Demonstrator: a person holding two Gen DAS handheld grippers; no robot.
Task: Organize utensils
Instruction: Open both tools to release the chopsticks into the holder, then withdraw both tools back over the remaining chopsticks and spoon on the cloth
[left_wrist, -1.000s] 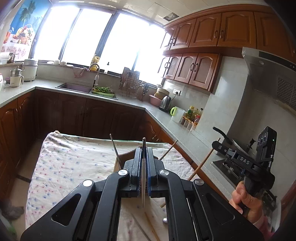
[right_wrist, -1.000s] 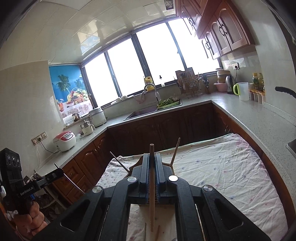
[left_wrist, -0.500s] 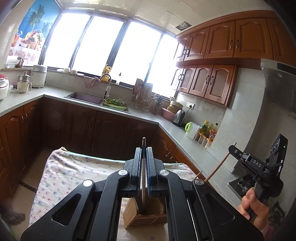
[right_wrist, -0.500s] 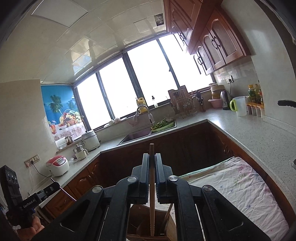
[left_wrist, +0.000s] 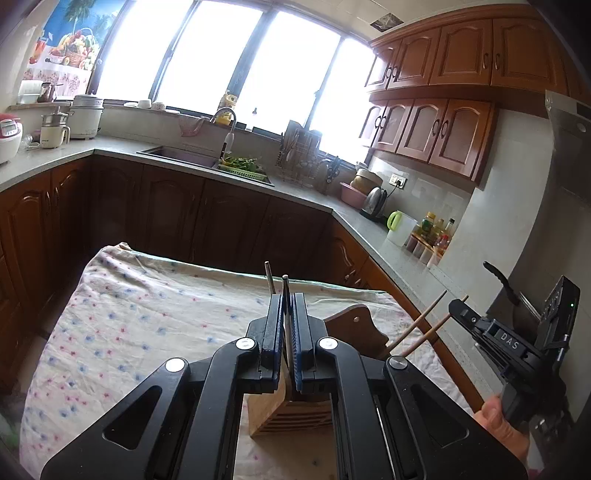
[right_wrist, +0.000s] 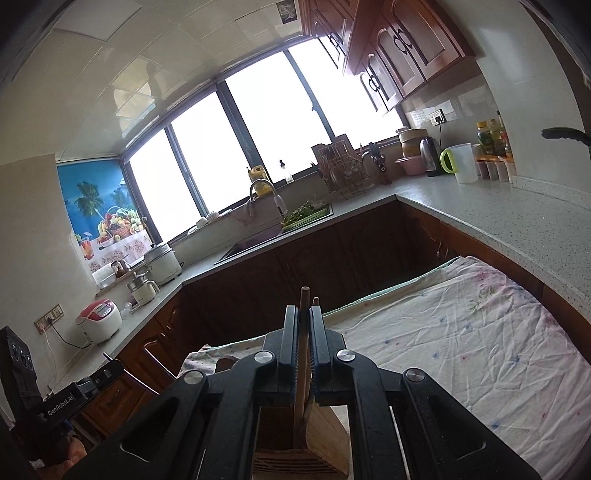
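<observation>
Left tool (left_wrist: 287, 325) is clamping a metal chopstick (left_wrist: 285, 295) above the bamboo holder (left_wrist: 295, 413). Right tool (right_wrist: 303, 339) is gripping a wooden chopstick (right_wrist: 303, 314) over the holder, standing on the floral-clothed desk (left_wrist: 147, 314).

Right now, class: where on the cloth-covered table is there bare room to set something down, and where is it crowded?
Free: the flowered cloth left of and behind the wooden utensil holder. Crowded: the near edge, where both grippers stand over the holder.

- Home kitchen.
- Wooden cabinets (left_wrist: 436, 125) above, grey counter (right_wrist: 509, 218) wrapping round.
- Sink (left_wrist: 177, 153) with tap (left_wrist: 226, 122) under wide windows (left_wrist: 221, 48).
- Kettle (left_wrist: 373, 201), rice cooker (right_wrist: 99, 319), dish rack (left_wrist: 299, 155).
</observation>
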